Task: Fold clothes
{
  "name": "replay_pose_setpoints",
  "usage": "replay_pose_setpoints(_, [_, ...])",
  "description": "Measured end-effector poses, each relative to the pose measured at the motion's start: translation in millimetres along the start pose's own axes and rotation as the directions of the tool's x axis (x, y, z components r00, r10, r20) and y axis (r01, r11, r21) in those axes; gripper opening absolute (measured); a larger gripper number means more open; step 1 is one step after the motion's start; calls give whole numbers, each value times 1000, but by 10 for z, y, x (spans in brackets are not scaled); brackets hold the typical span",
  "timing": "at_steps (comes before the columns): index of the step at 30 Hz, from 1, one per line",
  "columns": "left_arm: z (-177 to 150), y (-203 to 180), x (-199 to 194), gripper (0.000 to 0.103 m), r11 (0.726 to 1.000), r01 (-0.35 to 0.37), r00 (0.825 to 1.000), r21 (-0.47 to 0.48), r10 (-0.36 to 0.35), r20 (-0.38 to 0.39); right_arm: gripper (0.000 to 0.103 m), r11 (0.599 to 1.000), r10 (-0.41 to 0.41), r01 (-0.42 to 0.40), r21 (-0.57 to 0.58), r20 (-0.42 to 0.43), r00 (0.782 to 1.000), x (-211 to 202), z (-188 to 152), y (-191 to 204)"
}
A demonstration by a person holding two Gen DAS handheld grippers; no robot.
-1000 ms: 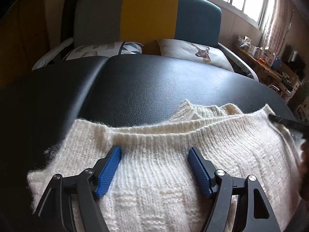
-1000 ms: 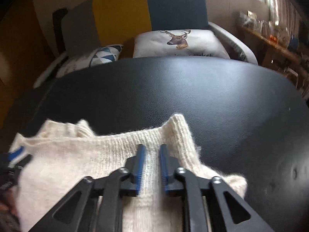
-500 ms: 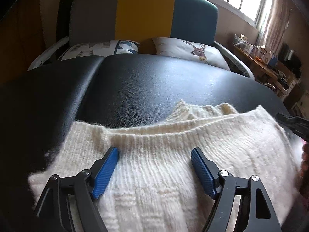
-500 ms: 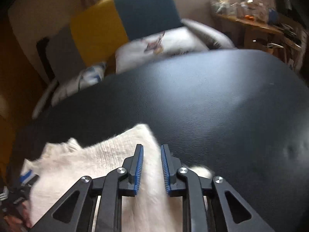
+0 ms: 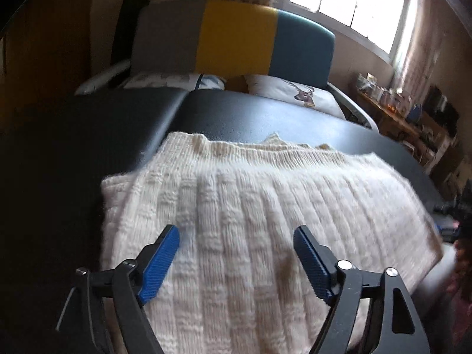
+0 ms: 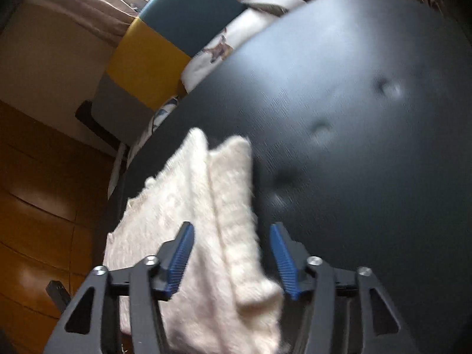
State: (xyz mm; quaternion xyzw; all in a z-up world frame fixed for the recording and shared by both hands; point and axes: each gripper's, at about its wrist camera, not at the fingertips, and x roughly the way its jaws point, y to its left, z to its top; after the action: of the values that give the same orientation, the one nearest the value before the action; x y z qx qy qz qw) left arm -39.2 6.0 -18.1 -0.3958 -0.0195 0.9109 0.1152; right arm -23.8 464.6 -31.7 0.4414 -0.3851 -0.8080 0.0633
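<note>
A cream knitted sweater point(image 5: 250, 212) lies folded on the black padded table point(image 5: 265, 118). My left gripper point(image 5: 236, 233) hovers over its near part, jaws wide and still opening, nothing pinched between the blue pads point(image 5: 160, 262). In the right wrist view, tilted by a roll of the wrist, the sweater point(image 6: 206, 206) runs between the fingers of my right gripper point(image 6: 231, 231). Its jaws are opening, and the blue pads point(image 6: 180, 259) stand clear of the knit on both sides. The picture is blurred with motion.
Behind the table stands a sofa with a grey, yellow and teal back point(image 5: 233, 38) and a deer-print cushion point(image 5: 298, 94). A cluttered shelf point(image 5: 413, 118) runs along the right wall under the window. Wooden panelling point(image 6: 44, 191) is at the left. A person's hand point(image 5: 463, 265) shows at the right edge.
My right gripper has opened from nearly shut and let go of the sweater, rolling and swinging sideways. My left gripper has drawn back over the sweater and opened a little wider.
</note>
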Motion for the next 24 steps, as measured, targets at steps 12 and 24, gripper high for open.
replay_pose_setpoints(12, [-43,-532,-332,59,987,23,994,157,-39,97,27,996,61,-64,-67,-48,997,434,-255,311])
replay_pose_setpoints(24, [-343,-1422,146,3,961,50,999,271,-53,5,23,999,26,-30,35,121,992,390,-160,298])
